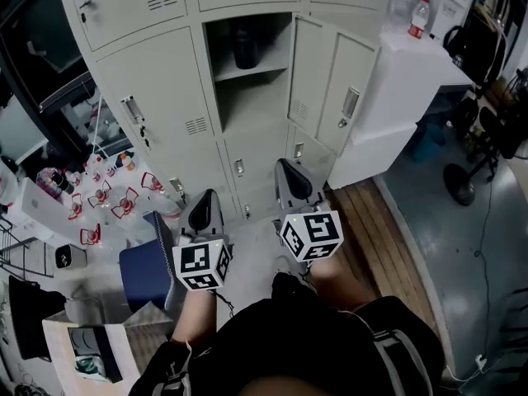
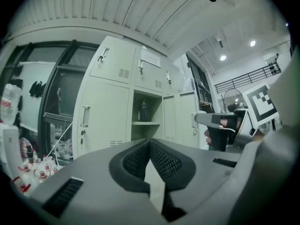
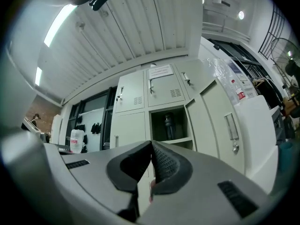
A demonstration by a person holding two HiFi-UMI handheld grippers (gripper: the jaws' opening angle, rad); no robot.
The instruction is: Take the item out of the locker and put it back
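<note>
Left gripper [image 2: 150, 143]: jaws closed together, nothing between them. Right gripper [image 3: 151, 145]: jaws likewise closed, empty. Both are held low in front of the locker [image 1: 157, 81], well apart from the item. Item: dark bottle [image 1: 245, 46], upright on the upper shelf [image 1: 252, 70] of the open compartment, door [image 1: 334, 85] swung to the right. Bottle sits in shadow; cap and label cannot be made out.
</note>
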